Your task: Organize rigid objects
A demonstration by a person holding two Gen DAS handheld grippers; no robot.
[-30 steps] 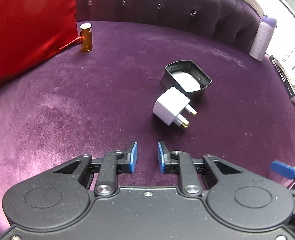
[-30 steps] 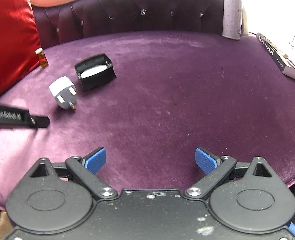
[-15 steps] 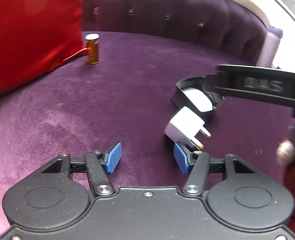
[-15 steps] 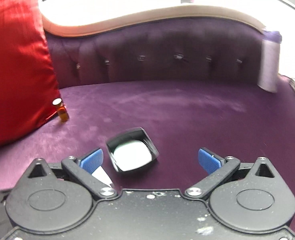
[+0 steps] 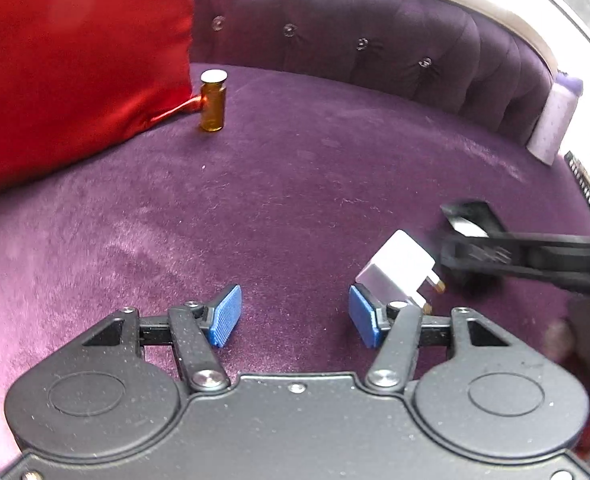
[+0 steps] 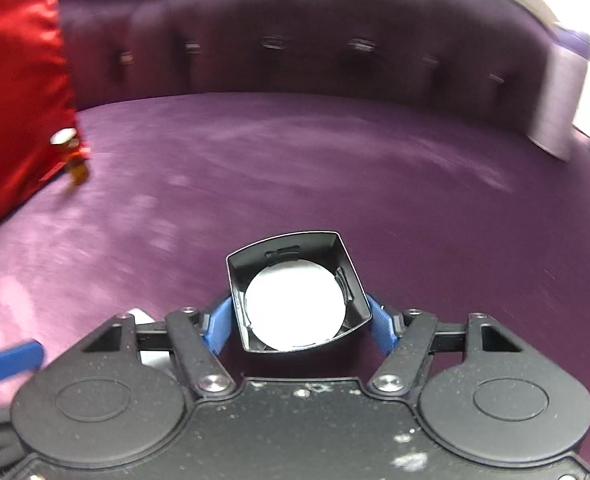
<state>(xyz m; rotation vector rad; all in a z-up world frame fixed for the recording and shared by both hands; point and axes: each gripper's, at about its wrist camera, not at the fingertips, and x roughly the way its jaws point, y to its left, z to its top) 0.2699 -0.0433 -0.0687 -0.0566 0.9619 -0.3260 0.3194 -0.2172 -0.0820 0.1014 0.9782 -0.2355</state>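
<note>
Closing on hood (image 6: 295, 300) on sofa seat (image 6: 335, 168): right gripper (image 6: 301, 326) jaws just narrowed, pads against its side walls. Light, stiff, thin plastic; squeeze gently. Left gripper (image 5: 295, 316) part open, empty; plug (image 5: 399, 272) beside its right pad.

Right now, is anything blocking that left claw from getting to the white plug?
Nothing visible. The white plug lies just beyond the left claw's right fingertip on bare purple cushion. The right claw, its jaws just closed, grips the black box beside it.
</note>
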